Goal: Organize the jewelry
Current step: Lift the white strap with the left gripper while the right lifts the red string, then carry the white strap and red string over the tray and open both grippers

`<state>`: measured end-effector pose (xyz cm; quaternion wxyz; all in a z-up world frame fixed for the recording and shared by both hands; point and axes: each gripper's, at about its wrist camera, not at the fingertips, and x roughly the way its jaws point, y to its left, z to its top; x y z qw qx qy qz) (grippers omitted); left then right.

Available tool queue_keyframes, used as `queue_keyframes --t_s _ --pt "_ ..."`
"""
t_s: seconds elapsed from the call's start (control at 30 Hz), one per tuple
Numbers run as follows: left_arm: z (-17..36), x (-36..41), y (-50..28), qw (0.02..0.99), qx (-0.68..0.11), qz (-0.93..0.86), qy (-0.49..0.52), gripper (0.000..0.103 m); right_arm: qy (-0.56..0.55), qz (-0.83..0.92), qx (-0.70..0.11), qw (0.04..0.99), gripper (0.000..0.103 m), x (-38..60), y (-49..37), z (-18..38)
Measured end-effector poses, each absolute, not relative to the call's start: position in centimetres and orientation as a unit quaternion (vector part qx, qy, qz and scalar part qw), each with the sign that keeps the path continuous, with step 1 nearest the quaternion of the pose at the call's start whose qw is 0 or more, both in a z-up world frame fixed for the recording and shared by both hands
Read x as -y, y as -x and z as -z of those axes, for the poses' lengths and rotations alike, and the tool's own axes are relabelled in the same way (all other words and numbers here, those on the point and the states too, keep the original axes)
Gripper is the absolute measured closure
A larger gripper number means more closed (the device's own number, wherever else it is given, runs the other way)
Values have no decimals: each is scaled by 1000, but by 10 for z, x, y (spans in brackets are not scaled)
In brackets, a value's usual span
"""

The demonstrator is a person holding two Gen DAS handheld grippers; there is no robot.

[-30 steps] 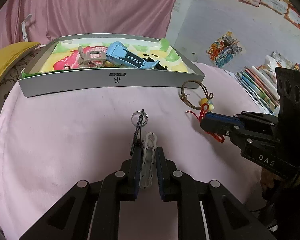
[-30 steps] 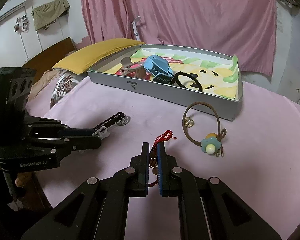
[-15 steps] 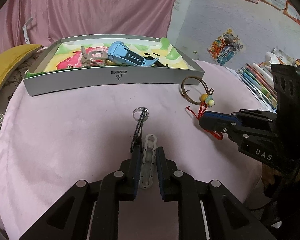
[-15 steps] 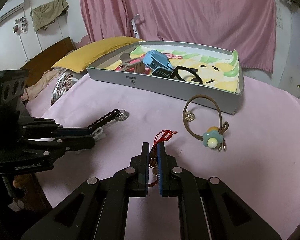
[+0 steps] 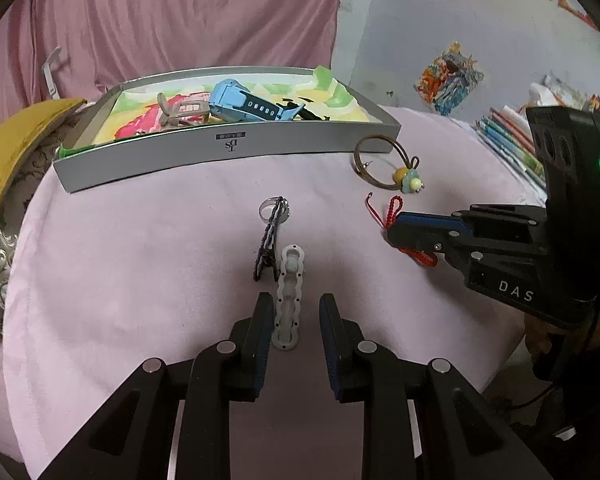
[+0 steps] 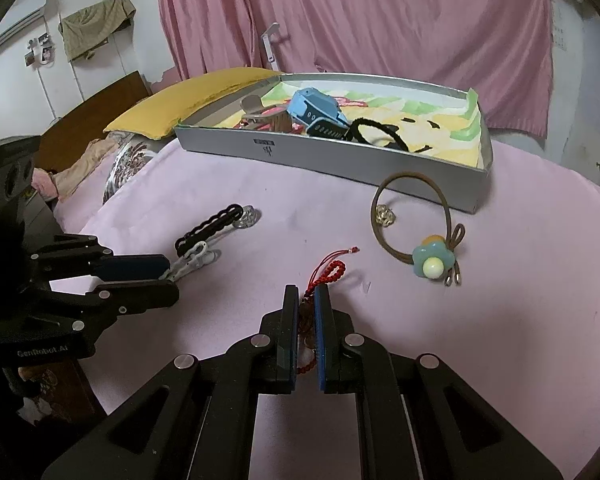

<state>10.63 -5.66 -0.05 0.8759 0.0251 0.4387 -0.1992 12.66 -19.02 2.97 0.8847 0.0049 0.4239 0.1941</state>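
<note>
Landmark: grey tray (image 5: 228, 156) at the far side of the pink cloth (image 5: 120, 280).

- Inside the tray: blue watch (image 5: 244, 101), tan clip (image 5: 168, 112), black hair loop (image 6: 376, 136).
- Brown hair tie (image 6: 410, 216) with a flower bead (image 6: 432, 262): on the cloth just in front of the tray's right end, not touching it.
- Ring (image 5: 274, 210): on the cloth in front of the tray's middle, with the far end of a black clip (image 5: 267, 246) lying over it.
- White clip (image 5: 289, 300): nearer than the black clip and beside it, flat on the cloth.
- Left gripper (image 5: 293, 310): jaws spread wide to either side of the white clip, gaps showing on both sides.
- Red cord bracelet (image 6: 326, 276): well in front of the tray's right half, its near end between the right gripper's jaws.
- Right gripper (image 6: 307, 300): jaws narrow, closed on the bracelet.
- Yellow pillow (image 6: 196, 100): left of the tray.
</note>
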Motion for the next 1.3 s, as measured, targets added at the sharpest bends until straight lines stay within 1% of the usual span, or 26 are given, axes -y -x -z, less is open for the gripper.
queue_keyframes --t_s 0.07,0.1,0.13,0.27,0.37,0.6,0.7,0.8,0.87,1.0,1.13,1.3 --pt "0 61 -106 876 -439 195 -39 81 -7 -194 -422 885 96 190 -125 -30" --pt "0 63 -106 876 -439 192 -46 84 -8 -194 -421 886 96 190 -125 -30" --pt "0 64 -106 877 -440 188 -51 90 -9 -194 -420 887 96 191 -124 -31" --pt "-1 61 -106 876 -439 196 -28 90 -12 -190 -406 894 96 194 -120 -39" --pt "-6 58 -100 881 -424 211 -9 91 -15 -187 -389 902 96 196 -118 -48" --pt "-30 54 -92 907 -353 228 27 91 -32 -177 -315 932 96 205 -117 -77" --pt "-45 50 -96 926 -303 218 51 91 -35 -166 -282 944 96 206 -122 -88" --pt "-59 50 -106 950 -243 190 47 91 -33 -153 -246 957 96 205 -128 -100" --pt "-64 49 -117 957 -222 180 52 91 -35 -143 -219 964 96 205 -133 -107" --pt "-72 48 -137 968 -187 157 56 91 -35 -126 -180 975 96 203 -141 -117" --pt "-77 47 -153 975 -168 141 48 91 -21 -105 -147 983 96 200 -153 -124" --pt "-79 47 -173 979 -156 123 38 90 -3 -87 -130 988 96 193 -174 -123"
